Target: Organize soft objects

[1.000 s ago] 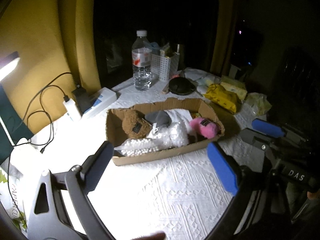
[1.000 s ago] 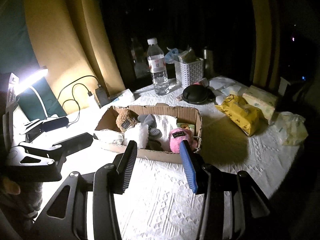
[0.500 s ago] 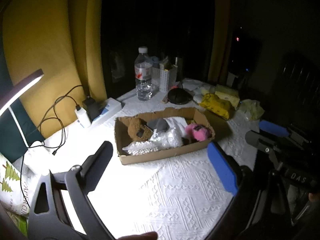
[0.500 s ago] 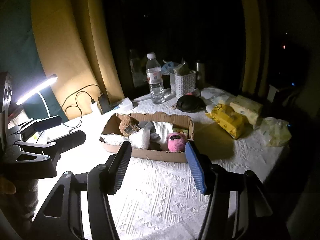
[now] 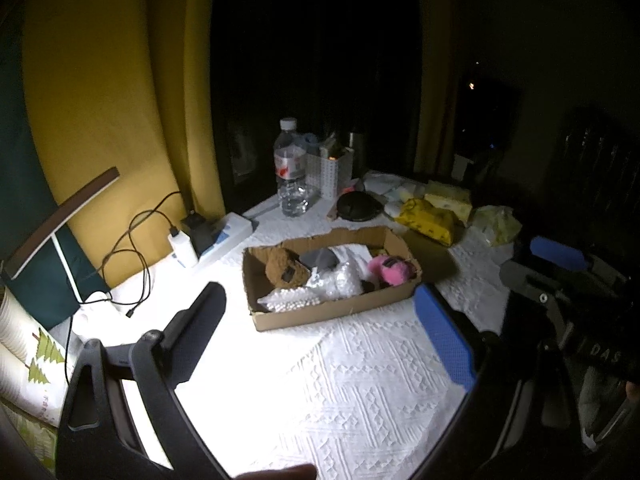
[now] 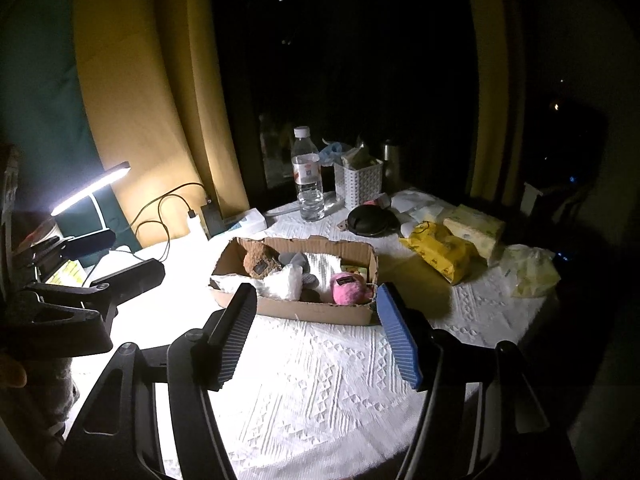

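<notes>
Table (image 6: 320, 392): white embossed cloth; a broad bare stretch lies between the cardboard box and both hand-held grippers; its right edge falls into darkness.
Back of table: water bottle (image 6: 307, 176), white basket (image 6: 362, 184), black round item (image 6: 370, 221), yellow pack (image 6: 438, 254) and pale packs, all behind or right of the box.
Left side: lit desk lamp (image 6: 90, 186), cables, charger (image 5: 182, 246).
Cardboard box (image 5: 340, 314): shallow, open-topped, near the table's middle, apart from both hand-held grippers.
Soft objects: all inside the box; brown plush (image 5: 286, 270) at left, grey one (image 5: 320, 258) behind, white bubbly wrap (image 5: 316, 292) in front, pink plush (image 6: 347, 288) at right.
Left hand-held gripper (image 5: 320, 332): fingers spread wide, nothing between them, above the bare cloth.
Right hand-held gripper (image 6: 316, 340): spread apart, empty, short of the box's front wall.
</notes>
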Demonstrator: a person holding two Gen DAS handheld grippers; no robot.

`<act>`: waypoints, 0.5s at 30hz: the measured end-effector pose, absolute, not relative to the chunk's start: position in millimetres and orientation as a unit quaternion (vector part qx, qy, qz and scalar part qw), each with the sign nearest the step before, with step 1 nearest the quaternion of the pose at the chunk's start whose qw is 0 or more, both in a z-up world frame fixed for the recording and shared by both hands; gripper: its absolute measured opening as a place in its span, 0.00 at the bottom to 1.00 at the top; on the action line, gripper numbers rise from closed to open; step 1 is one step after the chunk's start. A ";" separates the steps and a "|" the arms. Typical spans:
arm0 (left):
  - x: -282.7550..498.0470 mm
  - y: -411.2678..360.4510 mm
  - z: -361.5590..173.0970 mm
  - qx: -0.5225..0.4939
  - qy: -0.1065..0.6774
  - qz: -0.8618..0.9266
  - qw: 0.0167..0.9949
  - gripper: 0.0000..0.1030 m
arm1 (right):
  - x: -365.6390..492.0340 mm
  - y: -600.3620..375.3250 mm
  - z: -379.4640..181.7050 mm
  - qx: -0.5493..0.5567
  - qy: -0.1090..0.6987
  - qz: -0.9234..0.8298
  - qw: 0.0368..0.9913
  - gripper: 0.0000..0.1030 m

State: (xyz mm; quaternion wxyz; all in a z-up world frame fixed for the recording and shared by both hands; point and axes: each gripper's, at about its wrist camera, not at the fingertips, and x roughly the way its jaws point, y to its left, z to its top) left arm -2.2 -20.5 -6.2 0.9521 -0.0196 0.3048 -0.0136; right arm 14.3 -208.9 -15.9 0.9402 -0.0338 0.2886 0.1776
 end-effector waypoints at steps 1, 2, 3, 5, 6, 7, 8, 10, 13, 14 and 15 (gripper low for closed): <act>-4.0 -20.3 -5.1 -0.019 0.303 -0.014 0.953 0.93 | 12.9 -208.8 -14.9 -0.035 0.289 0.177 0.940 0.64; -5.5 -20.4 -3.9 -0.019 0.302 -0.015 0.953 0.94 | 11.4 -208.5 -14.0 -0.036 0.288 0.175 0.941 0.64; -7.4 -20.2 -2.8 -0.018 0.300 -0.015 0.954 0.93 | 10.1 -208.3 -13.3 -0.036 0.287 0.175 0.941 0.64; -10.5 -19.1 -0.6 -0.017 0.297 -0.014 0.955 0.93 | 7.7 -207.7 -12.0 -0.036 0.286 0.174 0.942 0.64; -11.9 -18.2 0.5 -0.017 0.296 -0.014 0.955 0.94 | 7.8 -207.9 -12.0 -0.037 0.286 0.174 0.942 0.64; -11.9 -18.0 0.8 -0.018 0.295 -0.014 0.955 0.94 | 7.7 -207.9 -11.9 -0.037 0.286 0.173 0.942 0.64; -12.6 -17.4 1.6 -0.018 0.294 -0.014 0.956 0.94 | 6.7 -207.8 -11.2 -0.037 0.286 0.173 0.942 0.64; -13.6 -16.5 2.2 -0.018 0.293 -0.014 0.956 0.93 | 7.4 -207.8 -11.9 -0.036 0.286 0.173 0.942 0.64; -14.2 -16.3 3.1 -0.016 0.293 -0.015 0.956 0.94 | 6.5 -207.5 -10.9 -0.037 0.286 0.173 0.942 0.64; -14.4 -15.9 3.3 -0.016 0.293 -0.015 0.956 0.94 | 6.3 -207.5 -10.7 -0.037 0.286 0.174 0.941 0.64; -14.5 -16.5 3.4 -0.016 0.292 -0.014 0.956 0.93 | 6.3 -207.4 -10.7 -0.037 0.286 0.174 0.941 0.64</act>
